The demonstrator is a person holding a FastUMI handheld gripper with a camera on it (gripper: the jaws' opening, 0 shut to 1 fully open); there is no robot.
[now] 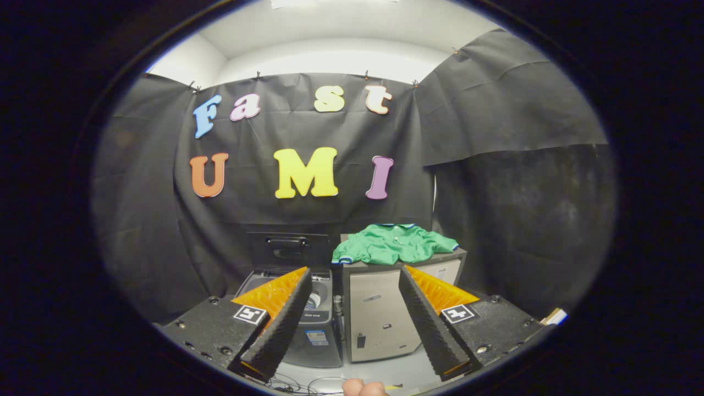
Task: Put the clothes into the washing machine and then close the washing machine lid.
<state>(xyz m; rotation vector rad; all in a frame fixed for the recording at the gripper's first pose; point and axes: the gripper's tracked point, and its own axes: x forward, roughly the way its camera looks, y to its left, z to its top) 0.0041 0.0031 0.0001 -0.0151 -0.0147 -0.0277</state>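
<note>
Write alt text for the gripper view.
The open gripper holds nothing; beyond its fingers a green shirt lies on a grey cabinet. Beside the cabinet stands a washing machine with its lid raised.

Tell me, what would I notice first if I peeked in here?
Probably the bright green shirt, lying spread on top of the grey cabinet beyond the open tool. Left of that cabinet stands the washing machine with its lid up.
</note>
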